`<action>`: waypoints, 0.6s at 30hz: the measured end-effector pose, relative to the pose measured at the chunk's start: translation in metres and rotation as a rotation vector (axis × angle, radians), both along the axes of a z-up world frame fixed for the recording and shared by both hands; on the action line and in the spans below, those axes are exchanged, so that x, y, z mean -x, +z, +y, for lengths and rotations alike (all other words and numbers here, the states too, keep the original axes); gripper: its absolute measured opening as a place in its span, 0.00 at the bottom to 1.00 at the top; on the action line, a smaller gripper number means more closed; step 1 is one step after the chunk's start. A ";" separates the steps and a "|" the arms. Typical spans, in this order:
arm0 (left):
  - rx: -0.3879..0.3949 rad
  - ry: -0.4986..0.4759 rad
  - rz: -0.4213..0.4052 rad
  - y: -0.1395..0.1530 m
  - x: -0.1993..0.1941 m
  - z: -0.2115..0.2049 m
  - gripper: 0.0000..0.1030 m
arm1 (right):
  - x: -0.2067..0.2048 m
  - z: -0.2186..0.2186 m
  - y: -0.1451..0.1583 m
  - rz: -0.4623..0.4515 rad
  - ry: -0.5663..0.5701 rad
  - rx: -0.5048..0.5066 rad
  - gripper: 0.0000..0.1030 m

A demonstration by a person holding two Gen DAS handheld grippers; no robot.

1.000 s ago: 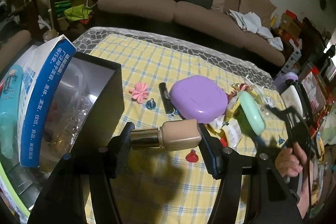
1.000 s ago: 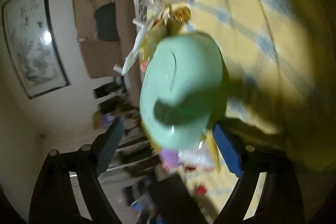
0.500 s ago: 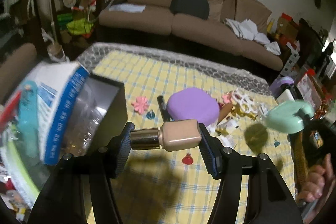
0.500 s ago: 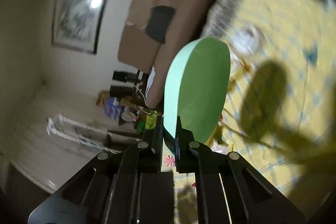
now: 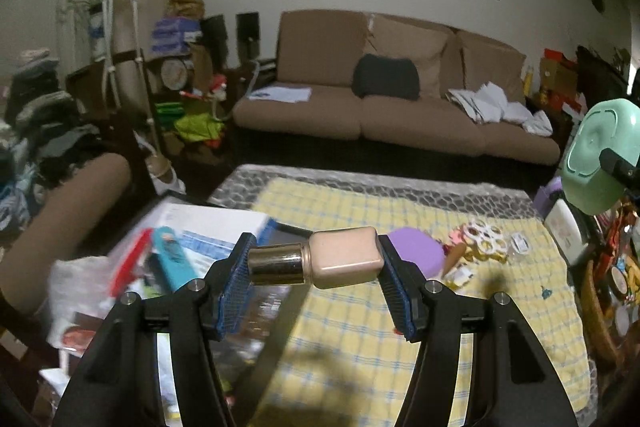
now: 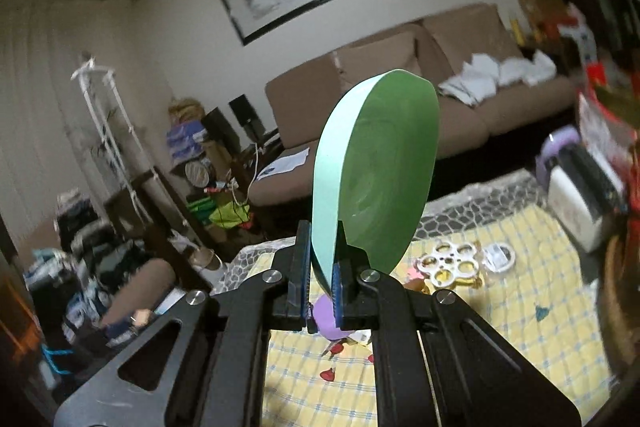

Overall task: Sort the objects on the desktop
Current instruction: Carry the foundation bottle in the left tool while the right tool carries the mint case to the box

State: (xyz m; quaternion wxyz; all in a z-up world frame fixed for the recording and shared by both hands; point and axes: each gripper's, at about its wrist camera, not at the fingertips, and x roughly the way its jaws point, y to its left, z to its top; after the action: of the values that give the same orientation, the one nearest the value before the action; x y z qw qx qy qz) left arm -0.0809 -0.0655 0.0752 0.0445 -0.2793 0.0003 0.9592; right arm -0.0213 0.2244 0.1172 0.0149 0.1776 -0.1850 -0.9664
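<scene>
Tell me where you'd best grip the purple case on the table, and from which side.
Grip the purple case across its two opposite rounded edges, coming straight down from above. It lies flat on the yellow checked cloth, low and wide with a domed lid, so a side approach would likely slide off. Both grippers are already full.

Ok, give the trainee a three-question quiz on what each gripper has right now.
1. True or false: the left gripper holds the foundation bottle lying crosswise, gold cap toward its left finger.
2. Multiple choice: the right gripper is shut on A) a purple case, B) a green dish, C) a black tube.
3. Fill in: the purple case lies on the yellow checked ____.

Key: 1 true. 2 B, the green dish, pinched by its rim. 3 cloth.
</scene>
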 end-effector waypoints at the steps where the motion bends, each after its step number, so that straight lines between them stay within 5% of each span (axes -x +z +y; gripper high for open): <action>1: 0.003 0.015 0.004 0.004 -0.003 -0.010 0.60 | -0.002 -0.010 0.008 0.000 0.007 -0.020 0.08; 10: -0.022 0.157 0.007 0.015 -0.021 -0.099 0.60 | 0.001 -0.118 0.020 0.009 0.138 -0.112 0.08; 18: -0.076 0.291 -0.034 0.001 -0.032 -0.171 0.60 | 0.017 -0.211 -0.001 0.028 0.360 -0.150 0.08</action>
State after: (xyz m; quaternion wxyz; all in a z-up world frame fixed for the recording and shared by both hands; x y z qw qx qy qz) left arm -0.0487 -0.2366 0.0763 -0.0844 -0.2907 -0.0773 0.9499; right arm -0.0385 0.0137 0.1161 0.1766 0.1950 -0.0776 -0.9616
